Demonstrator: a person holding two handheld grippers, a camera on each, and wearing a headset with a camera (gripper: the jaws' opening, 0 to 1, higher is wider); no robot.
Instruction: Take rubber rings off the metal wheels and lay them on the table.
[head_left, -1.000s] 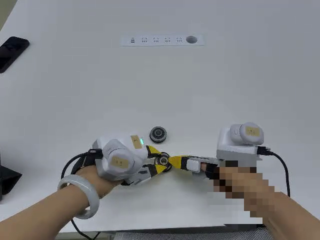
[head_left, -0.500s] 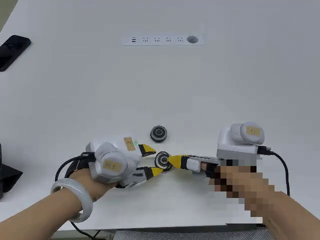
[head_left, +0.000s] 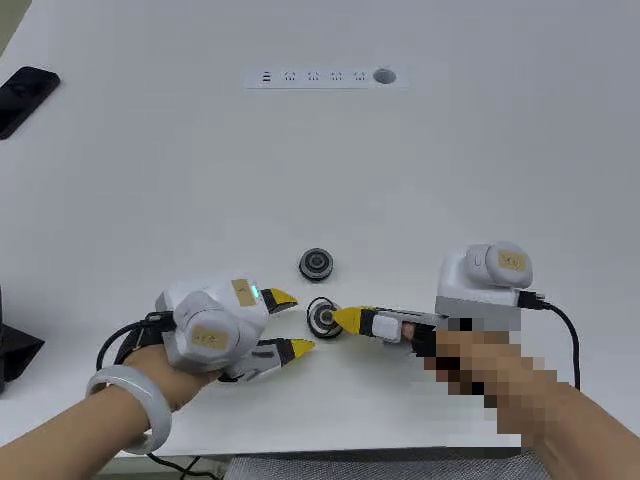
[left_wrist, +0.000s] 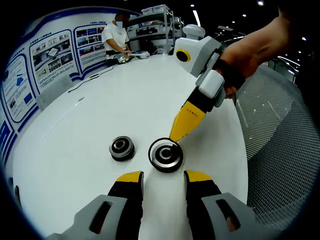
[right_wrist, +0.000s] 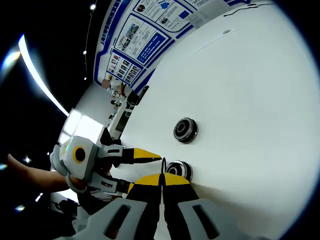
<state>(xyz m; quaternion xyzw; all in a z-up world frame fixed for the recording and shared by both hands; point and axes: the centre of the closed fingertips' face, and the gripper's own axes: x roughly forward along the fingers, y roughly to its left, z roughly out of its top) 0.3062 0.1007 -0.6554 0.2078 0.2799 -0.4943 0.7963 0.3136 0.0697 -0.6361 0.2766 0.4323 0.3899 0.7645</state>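
Two metal wheels lie on the white table (head_left: 450, 170). The far wheel (head_left: 316, 264) (left_wrist: 122, 148) (right_wrist: 185, 130) still wears its rubber ring. The near wheel (head_left: 322, 318) (left_wrist: 166, 155) (right_wrist: 179, 170) has its thin black rubber ring (left_wrist: 152, 148) pulled loose on one side. My right gripper (head_left: 340, 319) (right_wrist: 161, 178) is shut on that ring's edge, reaching in from the right; its yellow tip (left_wrist: 179, 131) shows in the left gripper view. My left gripper (head_left: 290, 322) (left_wrist: 163, 177) stands open just left of the near wheel, not touching it.
A white power strip (head_left: 325, 77) lies at the back of the table. A black phone (head_left: 25, 100) rests at the far left, and a dark object (head_left: 14, 358) sits at the left edge. The table's front edge runs just below both hands.
My left gripper has opened, let go of the near wheel and drawn back to the left. The wheel now lies on the table. The right gripper has stayed shut at the ring.
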